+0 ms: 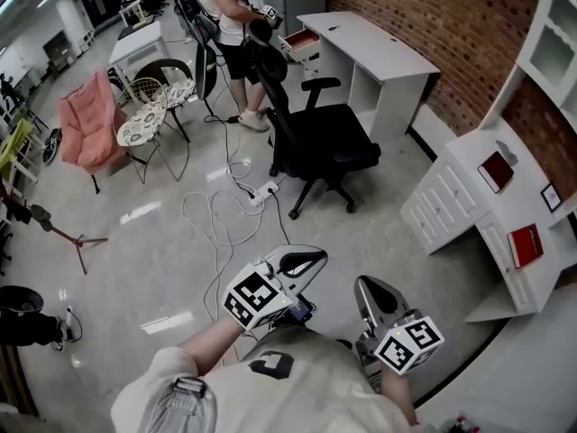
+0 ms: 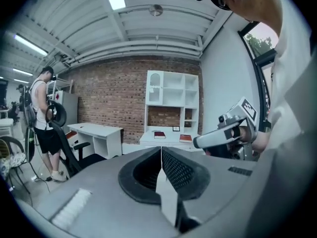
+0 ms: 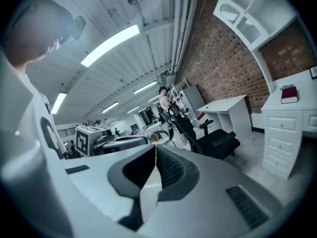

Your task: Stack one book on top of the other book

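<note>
Both books are lying flat on the white bench (image 1: 503,207) at about three o'clock in the head view. A dark red book (image 1: 495,170) is sitting toward the far end and a brighter red book (image 1: 526,244) nearer the front, the two apart from each other. Both are well away from the grippers.

They are looking like hardbacks, so probably stiff, fairly heavy for their size and smooth on the cover. Because each lies flat, a grip across a long edge near the spine seems best, with one jaw slid underneath.

The left gripper (image 1: 306,264) and the right gripper (image 1: 370,289) are hovering over the floor. Each has its jaws pressed together and is gripping nothing.

A black office chair (image 1: 315,142) is standing at twelve o'clock from the grippers, and cables (image 1: 225,210) are trailing across the floor at eleven. The floor toward the bench at two o'clock is looking free. The white shelf unit (image 2: 172,95) rising behind the books may be limiting lift height. A person (image 1: 225,16) is standing far off at twelve.
</note>
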